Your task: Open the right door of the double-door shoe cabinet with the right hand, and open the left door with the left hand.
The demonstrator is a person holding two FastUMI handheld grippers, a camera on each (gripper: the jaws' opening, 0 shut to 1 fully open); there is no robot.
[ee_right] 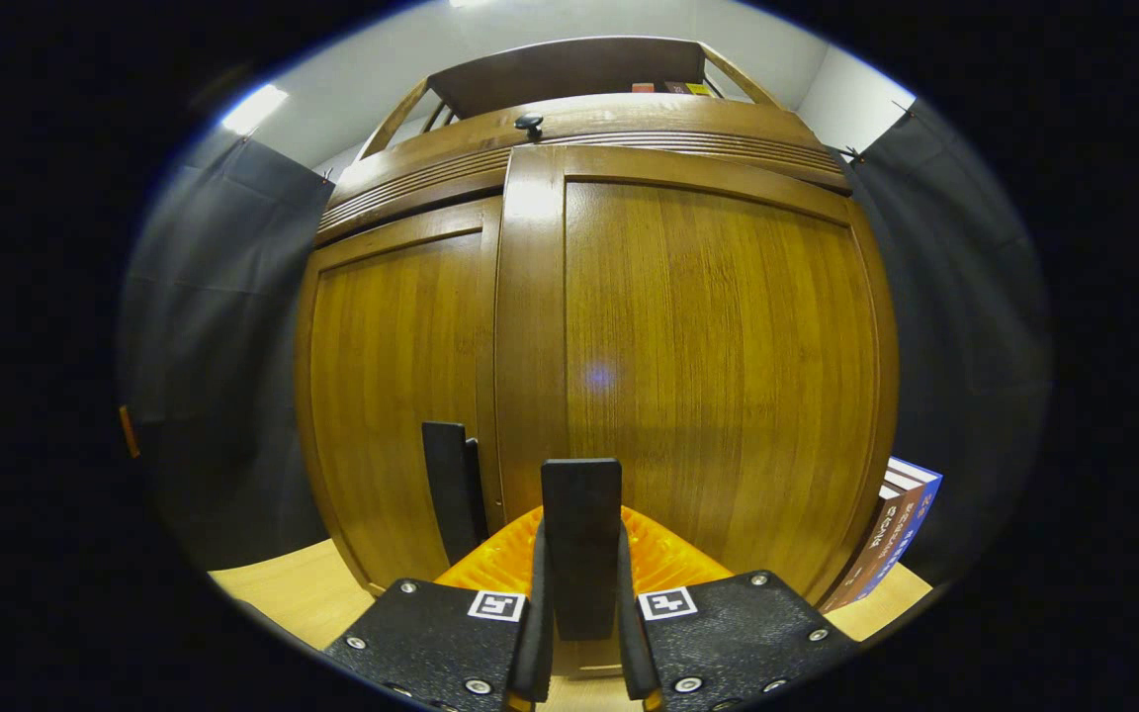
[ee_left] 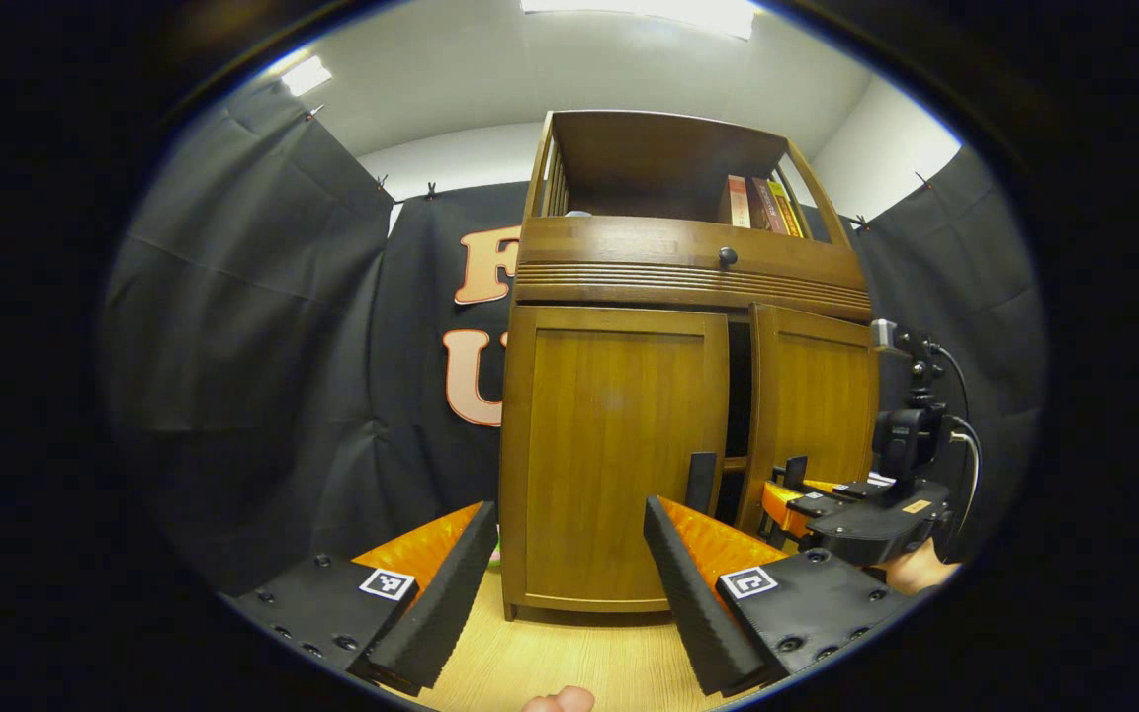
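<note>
The shoe cabinet [ee_left: 668, 396] stands on a light wood floor [ee_left: 569, 663] with black cloth walls [ee_left: 253, 326] around it and a white ceiling [ee_left: 550, 69] above. Books [ee_left: 762, 206] sit on its top shelf. The left gripper [ee_left: 569, 583] is spread wide before the closed left door [ee_left: 614, 455]. The right gripper [ee_right: 579, 593] pinches the handle [ee_right: 581, 544] of the right door [ee_right: 708, 366], which is open a crack.

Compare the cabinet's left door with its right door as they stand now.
The left door sits flush and shut; the right door stands ajar, a dark gap beside it. The left door's handle is free, with the open left tool short of it; the right door's handle is clamped by the right tool. Both are matching brown wood panels with dark upright handles.
</note>
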